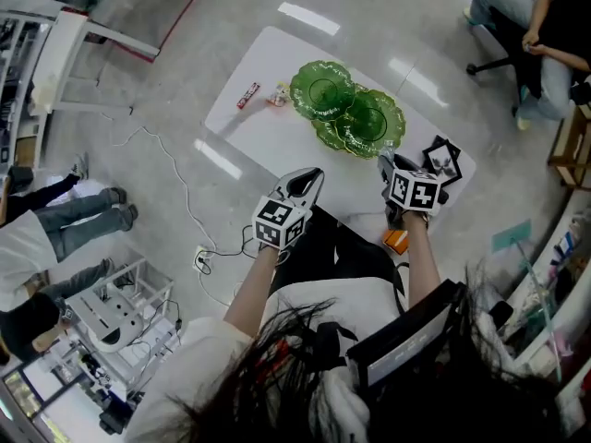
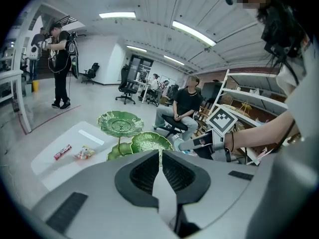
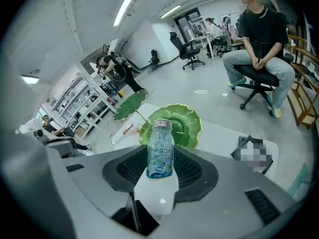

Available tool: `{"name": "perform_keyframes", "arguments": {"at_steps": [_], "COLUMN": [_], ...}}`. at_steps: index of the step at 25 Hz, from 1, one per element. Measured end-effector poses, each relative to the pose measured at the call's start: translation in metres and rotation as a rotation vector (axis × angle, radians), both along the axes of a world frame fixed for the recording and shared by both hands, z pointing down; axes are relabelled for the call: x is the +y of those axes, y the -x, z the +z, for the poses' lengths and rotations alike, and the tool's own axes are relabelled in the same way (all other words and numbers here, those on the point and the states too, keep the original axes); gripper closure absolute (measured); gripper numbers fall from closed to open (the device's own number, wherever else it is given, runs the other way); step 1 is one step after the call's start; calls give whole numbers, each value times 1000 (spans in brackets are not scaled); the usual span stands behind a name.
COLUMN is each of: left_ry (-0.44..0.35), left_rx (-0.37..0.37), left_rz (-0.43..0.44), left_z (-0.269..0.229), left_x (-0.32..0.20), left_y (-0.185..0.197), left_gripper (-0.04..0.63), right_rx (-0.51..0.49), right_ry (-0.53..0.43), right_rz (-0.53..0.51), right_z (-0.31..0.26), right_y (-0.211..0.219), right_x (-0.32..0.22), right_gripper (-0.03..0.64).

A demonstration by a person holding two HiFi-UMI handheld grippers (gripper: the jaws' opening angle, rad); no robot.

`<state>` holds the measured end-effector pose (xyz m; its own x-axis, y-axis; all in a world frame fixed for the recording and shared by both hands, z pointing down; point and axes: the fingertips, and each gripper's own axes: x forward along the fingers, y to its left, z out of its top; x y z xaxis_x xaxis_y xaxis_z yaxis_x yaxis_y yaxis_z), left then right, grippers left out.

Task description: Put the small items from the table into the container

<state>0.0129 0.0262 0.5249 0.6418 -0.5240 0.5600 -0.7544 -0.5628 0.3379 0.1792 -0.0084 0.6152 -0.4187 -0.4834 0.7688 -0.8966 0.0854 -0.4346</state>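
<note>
A green leaf-shaped tiered dish (image 1: 325,90) stands on the white table (image 1: 277,137); it also shows in the left gripper view (image 2: 120,123) and the right gripper view (image 3: 175,126). A red candy bar (image 1: 247,95) and a small wrapped candy (image 1: 278,95) lie left of it, also seen as the bar (image 2: 62,152) and the candy (image 2: 84,153). My right gripper (image 1: 386,162) is shut on a small silver-capped bottle of pale pills (image 3: 160,151), held upright near the dish's lower plate. My left gripper (image 1: 309,178) hovers at the table's near edge, pads together, empty (image 2: 160,156).
A person sits on an office chair (image 1: 531,35) beyond the table's right end. A black marker-patterned object (image 1: 443,158) lies at the table's right corner. An orange item (image 1: 395,240) is below the edge. Cables (image 1: 175,183) run over the floor at left, near another person (image 1: 65,215).
</note>
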Motion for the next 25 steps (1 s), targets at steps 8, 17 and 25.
{"name": "perform_keyframes", "arguments": {"at_steps": [8, 17, 25], "left_ry": [28, 26, 33], "left_rx": [-8, -4, 5], "left_rz": [30, 2, -6], "left_z": [7, 5, 7], "left_x": [-7, -28, -35], "left_y": [25, 49, 52], "left_gripper": [581, 581, 581], "right_rx": [89, 181, 223], "right_ry": [-1, 73, 60], "right_rz": [-83, -180, -185], "right_z": [9, 47, 56], "right_y": [23, 42, 44], "right_x": [-54, -92, -106], "right_gripper": [442, 440, 456]}}
